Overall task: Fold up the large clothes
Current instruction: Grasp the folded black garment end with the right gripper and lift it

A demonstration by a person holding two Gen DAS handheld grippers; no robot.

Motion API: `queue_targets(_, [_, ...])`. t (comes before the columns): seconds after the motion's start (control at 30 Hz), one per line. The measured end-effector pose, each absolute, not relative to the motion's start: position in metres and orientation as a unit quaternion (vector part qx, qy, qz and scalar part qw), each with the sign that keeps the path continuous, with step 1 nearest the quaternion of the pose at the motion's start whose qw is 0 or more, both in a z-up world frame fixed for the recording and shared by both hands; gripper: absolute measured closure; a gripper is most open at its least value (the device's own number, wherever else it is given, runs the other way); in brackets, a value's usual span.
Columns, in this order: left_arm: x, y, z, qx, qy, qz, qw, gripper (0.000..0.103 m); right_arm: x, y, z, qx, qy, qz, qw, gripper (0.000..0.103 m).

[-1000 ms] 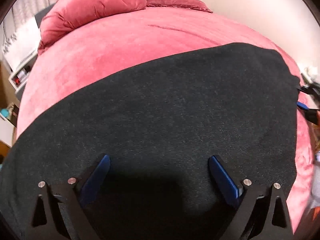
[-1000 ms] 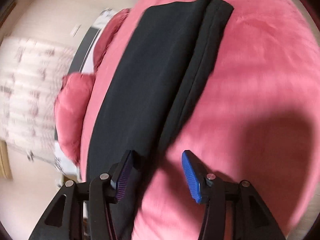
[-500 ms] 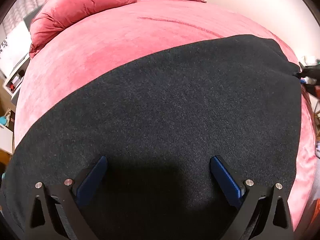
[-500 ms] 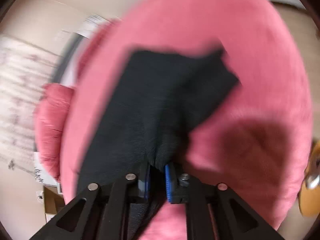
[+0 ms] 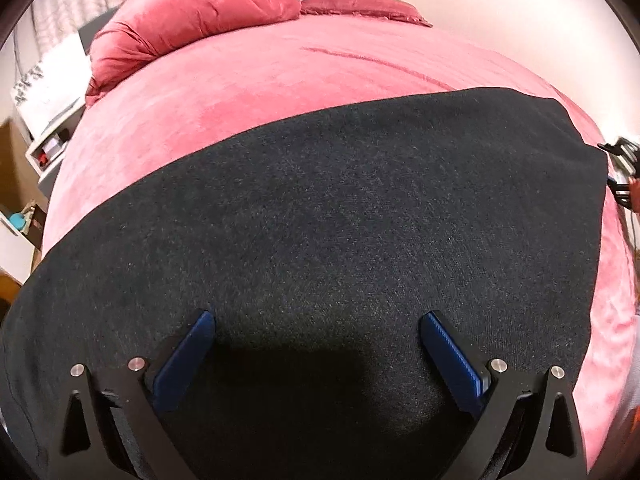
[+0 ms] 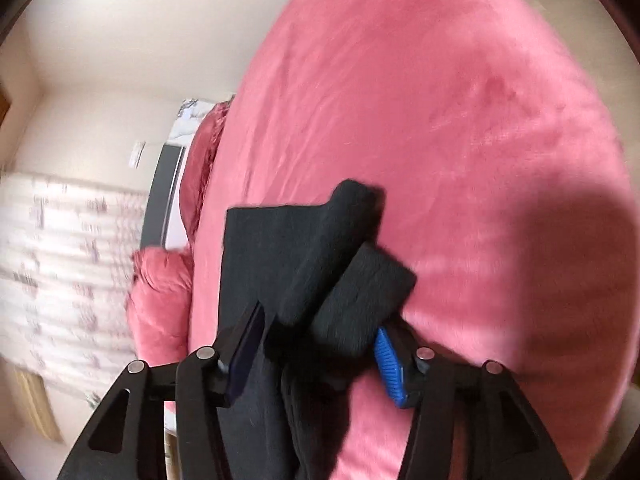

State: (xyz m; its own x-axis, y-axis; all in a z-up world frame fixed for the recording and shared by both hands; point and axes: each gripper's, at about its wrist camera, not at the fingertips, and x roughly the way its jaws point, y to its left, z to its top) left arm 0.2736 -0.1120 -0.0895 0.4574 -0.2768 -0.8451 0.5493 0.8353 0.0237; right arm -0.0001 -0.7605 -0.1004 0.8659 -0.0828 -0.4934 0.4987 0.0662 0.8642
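Observation:
A large black garment [image 5: 340, 220] lies spread flat across the pink bed [image 5: 280, 92]. My left gripper [image 5: 320, 340] hovers over its near part, open, with blue pads [image 5: 188, 356] wide apart and nothing pinched. In the right wrist view the garment's end [image 6: 320, 264] is bunched and folded over on itself. It sits between the fingers of my right gripper [image 6: 320, 320], whose jaws are opening; the blue pad [image 6: 388, 360] stands clear of the cloth. The right gripper [image 5: 620, 172] also shows at the garment's far right corner in the left wrist view.
Two red pillows [image 5: 192, 12] lie at the head of the bed. A white bedside shelf [image 5: 48, 148] with small items stands to the left. A patterned curtain [image 6: 60, 272] and a pale wall [image 6: 120, 40] lie beyond the bed.
Half a second ago the right gripper was shut on the garment's edge. It has since carried the cloth over the garment and its jaws now stand wide apart. The left gripper has barely moved.

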Motion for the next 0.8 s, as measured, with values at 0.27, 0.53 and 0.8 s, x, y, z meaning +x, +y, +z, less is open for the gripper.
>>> queue_targets(0.27, [0.239,-0.096,-0.085,0.118,0.459,-0.246,0.846,0.0,0.001,-0.788,-0.042,0.599,0.159,-0.198,0.759,0.088])
queue_targets(0.53, [0.203,-0.087,-0.061,0.053,0.453,-0.272,0.847,0.0,0.007,-0.783,-0.058,0.63,0.207,-0.258,0.703,0.088])
queue_targets(0.8, [0.186,-0.051,-0.051,-0.024,0.446,-0.261,0.856,0.0,0.091,-0.65,0.093,0.4,0.228,-0.142,0.876,0.088])
